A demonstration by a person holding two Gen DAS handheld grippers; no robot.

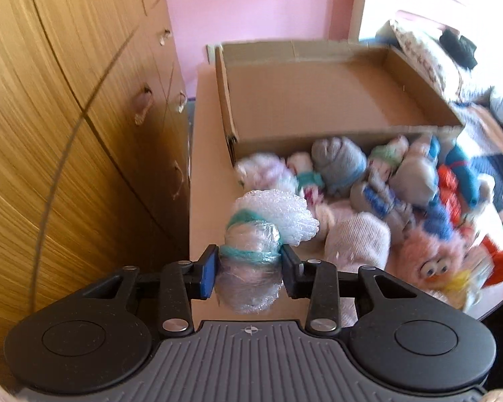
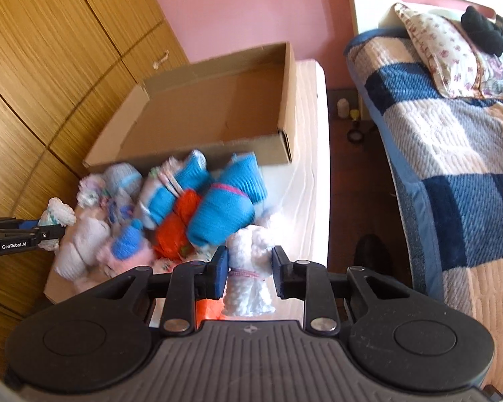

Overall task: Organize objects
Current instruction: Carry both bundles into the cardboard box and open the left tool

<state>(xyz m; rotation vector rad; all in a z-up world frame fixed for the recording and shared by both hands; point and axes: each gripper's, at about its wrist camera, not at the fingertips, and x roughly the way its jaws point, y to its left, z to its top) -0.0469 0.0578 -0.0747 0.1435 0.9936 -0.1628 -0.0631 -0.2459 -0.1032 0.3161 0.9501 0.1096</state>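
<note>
My left gripper [image 1: 249,264] is shut on a white fuzzy sock bundle with a teal band [image 1: 261,234], held above the table's left side, near the pile. It also shows in the right wrist view [image 2: 55,216]. My right gripper [image 2: 248,268] is shut on a white fluffy sock bundle [image 2: 251,268] at the near edge of the pile. An empty cardboard box [image 1: 318,100] [image 2: 218,110] sits behind the pile of rolled socks [image 1: 369,187] [image 2: 191,207]: grey, blue, orange, pink and white ones.
A wooden wardrobe [image 1: 67,117] [image 2: 50,50] stands close on the left of the table [image 1: 204,154] [image 2: 312,174]. A bed with a patchwork quilt [image 2: 452,167] and a pillow [image 2: 442,47] lies on the right. Small items lie on the floor [image 2: 352,124] between.
</note>
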